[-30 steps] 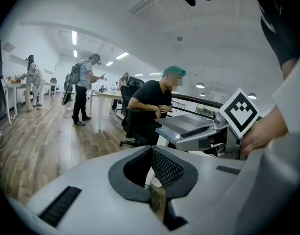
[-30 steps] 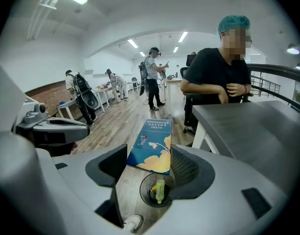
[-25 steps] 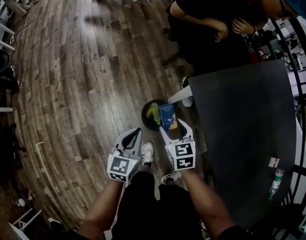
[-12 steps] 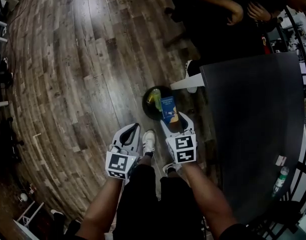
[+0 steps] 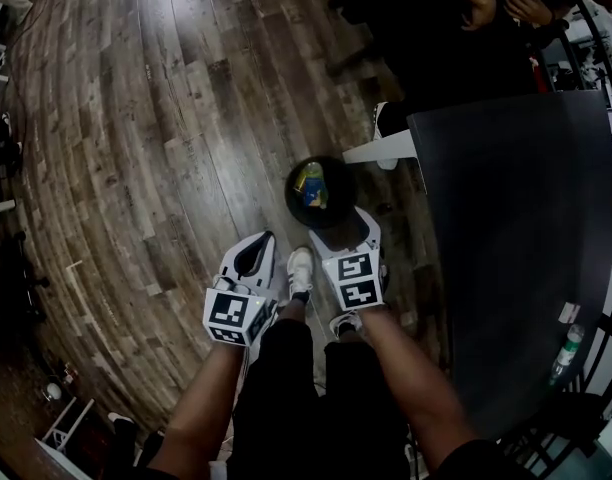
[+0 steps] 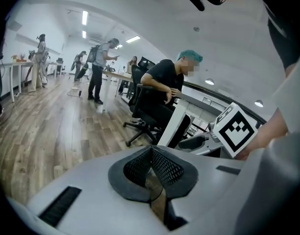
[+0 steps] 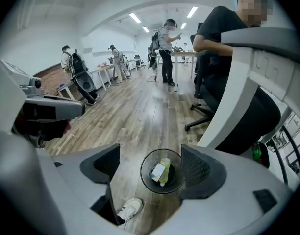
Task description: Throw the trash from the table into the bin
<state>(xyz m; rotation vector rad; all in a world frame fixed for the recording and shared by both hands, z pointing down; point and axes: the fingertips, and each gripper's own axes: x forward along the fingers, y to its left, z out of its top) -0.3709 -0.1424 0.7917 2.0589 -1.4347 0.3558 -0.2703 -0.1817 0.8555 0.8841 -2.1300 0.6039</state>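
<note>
Right tool [image 7: 151, 164] just opened wide, empty, above the bin [image 7: 149, 184]; left tool [image 6: 151, 154] clenched.

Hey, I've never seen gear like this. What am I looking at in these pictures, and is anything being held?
No robot here: a person holds a pair of tongs in each hand, each with a marker cube and its own camera. One picture comes from a camera on the person's head, looking down; the other two look along each pair of tongs. The left tongs are shut and empty. The right tongs have just been opening, with nothing between them, aimed down at the round black bin, which holds a small carton and a yellowish bottle. On the dark table sits a green-capped bottle.
</note>
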